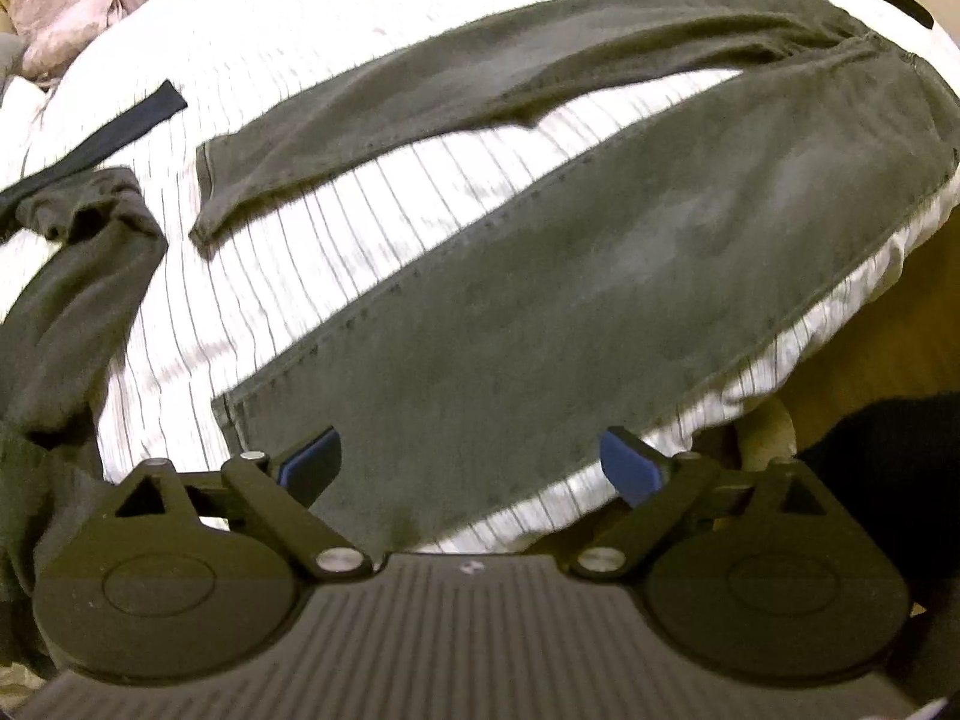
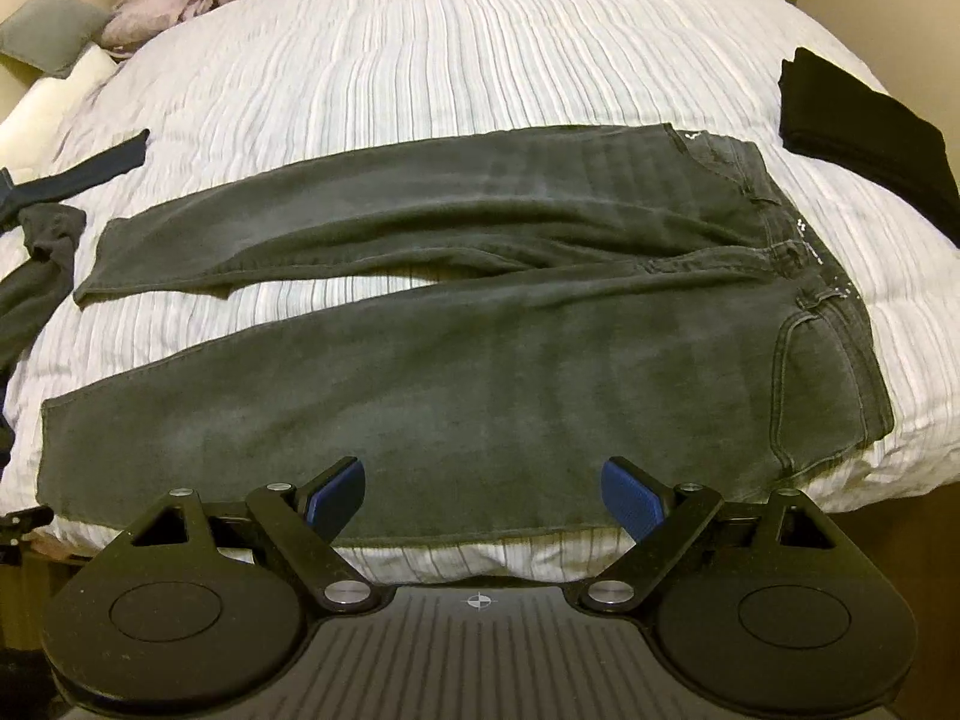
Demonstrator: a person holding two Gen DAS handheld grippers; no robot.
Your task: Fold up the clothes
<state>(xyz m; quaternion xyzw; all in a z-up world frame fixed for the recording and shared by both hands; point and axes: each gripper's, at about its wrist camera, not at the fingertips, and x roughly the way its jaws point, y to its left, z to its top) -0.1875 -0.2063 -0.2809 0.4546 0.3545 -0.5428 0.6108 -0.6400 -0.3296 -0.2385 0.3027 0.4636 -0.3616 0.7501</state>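
A pair of faded dark grey denim jeans [image 2: 480, 324] lies flat across the bed with its ribbed white quilt [image 2: 456, 48], waistband toward the right edge, both legs spread toward the left, the nearer leg along the near edge. The right gripper [image 2: 483, 495] hangs above that near leg, its blue-padded fingers [image 2: 633, 501] wide apart and empty. A folded black garment [image 2: 864, 132] sits by the right edge; crumpled dark clothing [image 2: 42, 252] lies at the left edge.
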